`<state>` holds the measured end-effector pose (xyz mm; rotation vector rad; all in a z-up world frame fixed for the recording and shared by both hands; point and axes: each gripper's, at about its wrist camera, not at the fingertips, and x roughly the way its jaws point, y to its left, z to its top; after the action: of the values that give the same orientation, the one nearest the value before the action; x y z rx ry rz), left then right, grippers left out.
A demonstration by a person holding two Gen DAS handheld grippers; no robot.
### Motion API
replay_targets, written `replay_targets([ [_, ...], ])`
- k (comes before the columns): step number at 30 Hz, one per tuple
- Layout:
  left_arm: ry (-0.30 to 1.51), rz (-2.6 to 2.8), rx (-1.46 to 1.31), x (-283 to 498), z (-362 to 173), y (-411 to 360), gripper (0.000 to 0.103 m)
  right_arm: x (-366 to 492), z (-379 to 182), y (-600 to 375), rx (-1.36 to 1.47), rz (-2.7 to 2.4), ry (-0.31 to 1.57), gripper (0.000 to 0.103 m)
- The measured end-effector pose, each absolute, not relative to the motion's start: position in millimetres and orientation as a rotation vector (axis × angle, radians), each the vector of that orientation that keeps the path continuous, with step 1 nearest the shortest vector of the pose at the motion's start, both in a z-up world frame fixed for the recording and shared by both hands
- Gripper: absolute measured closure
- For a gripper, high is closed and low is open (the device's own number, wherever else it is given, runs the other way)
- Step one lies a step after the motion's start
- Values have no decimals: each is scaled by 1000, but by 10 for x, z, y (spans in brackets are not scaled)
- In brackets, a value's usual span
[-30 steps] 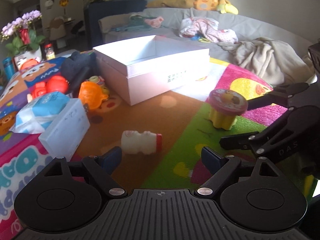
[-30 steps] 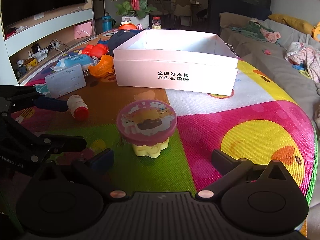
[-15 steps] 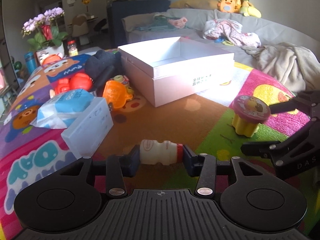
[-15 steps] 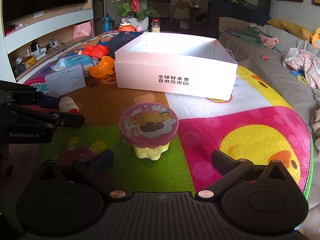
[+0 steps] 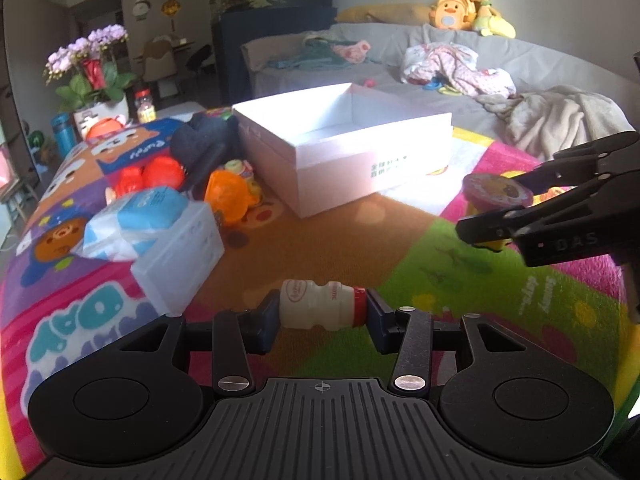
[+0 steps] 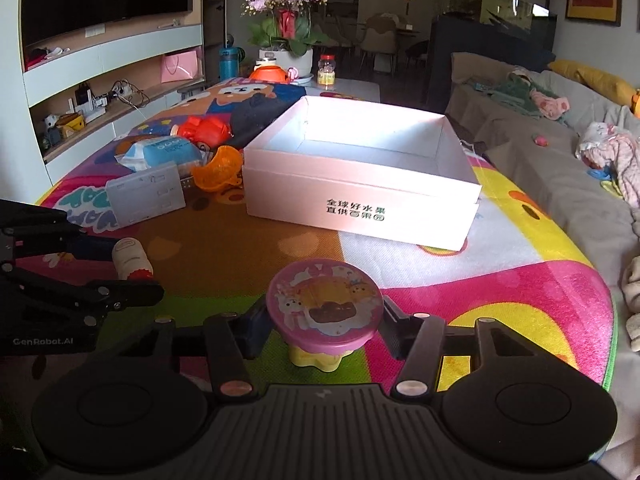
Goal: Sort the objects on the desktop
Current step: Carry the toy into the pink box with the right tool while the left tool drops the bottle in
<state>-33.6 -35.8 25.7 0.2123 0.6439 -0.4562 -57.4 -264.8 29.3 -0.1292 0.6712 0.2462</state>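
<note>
Grippers are each clamping one object above the colourful play mat (image 5: 460, 264). The left gripper (image 5: 322, 314) is gripping the small yogurt drink bottle (image 5: 320, 309) end to end, one pad on its base and the other on its red cap. The right gripper (image 6: 324, 326), whose jaws have just been closing, is pinching the pink lid of the cartoon pudding cup (image 6: 324, 308) at its rim, with the yellow cup body hanging below. The open white box (image 6: 360, 184) is standing ahead of both, apparently empty. Judged risks: the bottle, held only by its narrow ends, may be pivoting or slipping out during transport; the lid-only pinch may be letting the cup tilt or the lid peel away; both grippers, converging on the box, may be colliding.
</note>
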Motion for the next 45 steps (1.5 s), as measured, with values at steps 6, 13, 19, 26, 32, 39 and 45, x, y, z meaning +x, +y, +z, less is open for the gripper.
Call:
replay_targets([
  [6,524,-474,193,157,649,-626,54,-295,788,-2838,-95,201,550,48],
  [13,374,-338,121,831,1146,-697,20,429,1099,-2914,-49,105,420,39],
  [19,460,-312,112,596,820,-325,7,544,783,-2937,-33,50,453,24],
  [26,536,-501,92,571,478,-557,6,884,399,-3033,68,-17,592,24],
  [32,625,-571,73,711,228,-706,6,936,338,-2993,121,69,633,21],
  [39,636,-522,70,678,222,-558,6,934,315,-2810,102,123,619,20],
  [45,535,-458,177,229,420,-356,3,612,414,-2786,62,88,545,19],
])
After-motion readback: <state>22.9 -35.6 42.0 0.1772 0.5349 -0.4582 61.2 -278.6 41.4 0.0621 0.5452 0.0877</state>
